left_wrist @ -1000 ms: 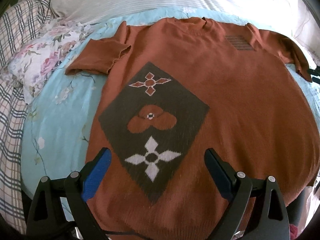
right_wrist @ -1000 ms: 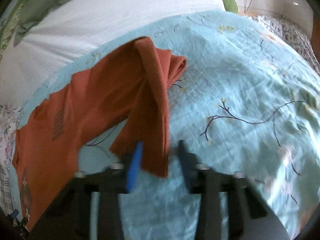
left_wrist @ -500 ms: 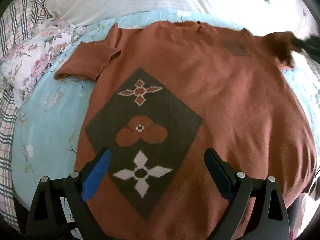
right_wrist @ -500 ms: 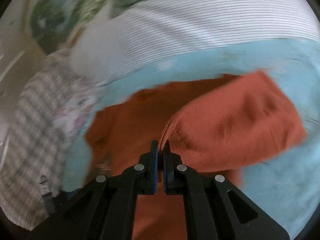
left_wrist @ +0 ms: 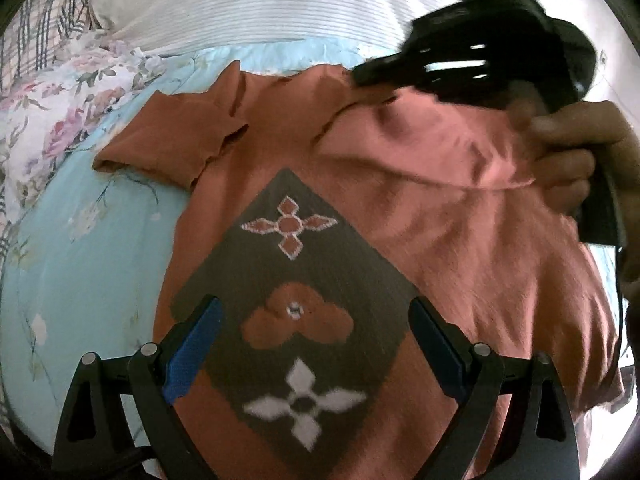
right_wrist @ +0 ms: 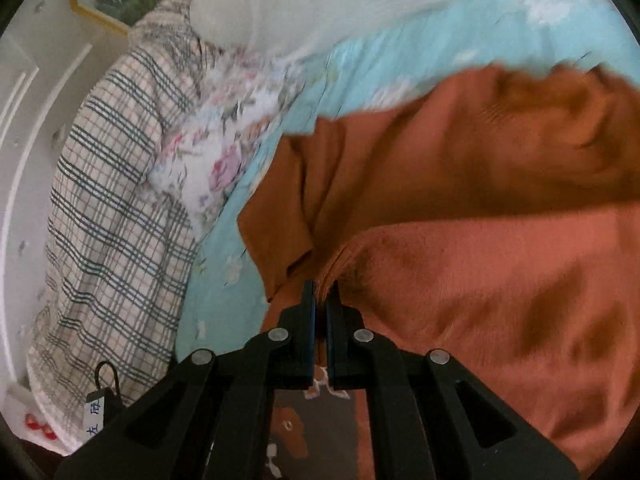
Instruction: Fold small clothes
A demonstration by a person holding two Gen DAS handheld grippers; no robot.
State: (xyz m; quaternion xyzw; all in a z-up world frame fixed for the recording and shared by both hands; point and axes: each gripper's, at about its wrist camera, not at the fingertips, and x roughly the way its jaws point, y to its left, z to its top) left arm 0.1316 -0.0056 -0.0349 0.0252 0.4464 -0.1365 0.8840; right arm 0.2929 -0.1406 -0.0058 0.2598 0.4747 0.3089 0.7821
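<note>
Rust sweater (left_wrist: 460,240), sleeve pinched in right gripper (right_wrist: 320,296) jaws; left gripper (left_wrist: 316,344) wide.

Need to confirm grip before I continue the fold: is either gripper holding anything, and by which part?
The right gripper is shut on the orange sweater, pinching its right sleeve edge, folded inward over the body. The left gripper is open, holding nothing.

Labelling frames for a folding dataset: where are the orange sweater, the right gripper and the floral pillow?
orange sweater (left_wrist: 460,248): left wrist view, chest.
right gripper (right_wrist: 321,289): right wrist view, between fingertips.
floral pillow (right_wrist: 224,160): right wrist view, middle.
</note>
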